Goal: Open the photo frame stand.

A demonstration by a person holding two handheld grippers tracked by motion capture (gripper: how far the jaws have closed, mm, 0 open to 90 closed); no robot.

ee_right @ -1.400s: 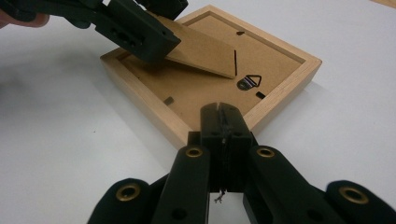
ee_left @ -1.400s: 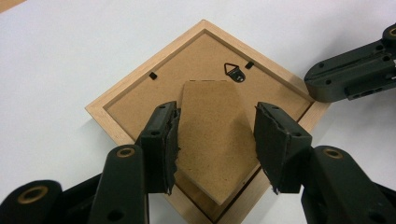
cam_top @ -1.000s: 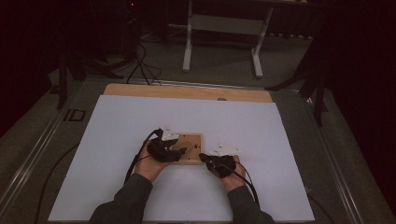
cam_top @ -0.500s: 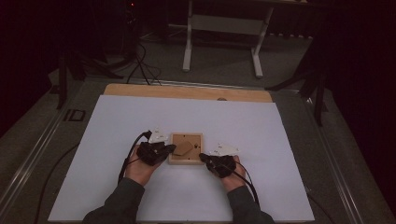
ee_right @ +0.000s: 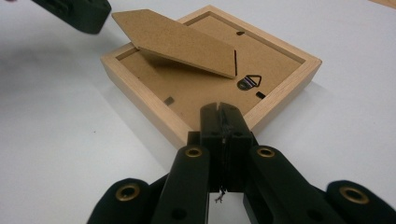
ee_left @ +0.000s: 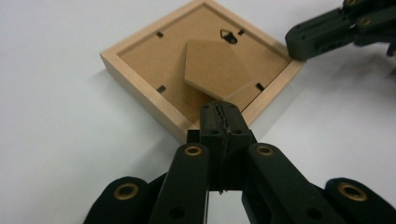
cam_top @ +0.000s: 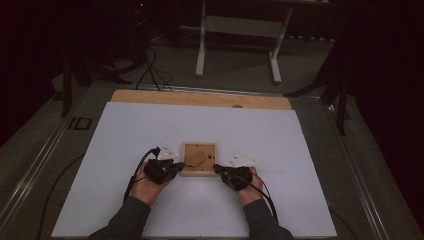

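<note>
Claws first: your left claw [ee_left: 219,114] has its jaws pressed together with nothing between them, tip set against the near corner of the frame [ee_left: 196,60]. Your right claw [ee_right: 219,114] is likewise closed and empty, tip against another corner of the same frame. From the high view the left claw [cam_top: 176,166] meets the frame's [cam_top: 199,159] lower left corner and the right claw [cam_top: 218,169] its lower right corner, so the frame sits between the two, just ahead of your hands.

Frame condition: pale wood, square, lying face down with the brown backing board up. The stand flap [ee_right: 175,39] is lifted off the backing at one end, hinged end down. A small metal hanger [ee_right: 249,82] sits on the backing near one edge, and dark retaining tabs show along the inner border.

Surroundings: the frame rests flat on a white sheet [cam_top: 130,130] covering the table, roughly central and toward your side. A strip of bare wood [cam_top: 200,99] shows along the far edge of the table. Your left hand [cam_top: 147,185] and right hand [cam_top: 247,187] rest on the sheet. Beyond the table stands a white metal stand [cam_top: 237,30] on a dark floor.
</note>
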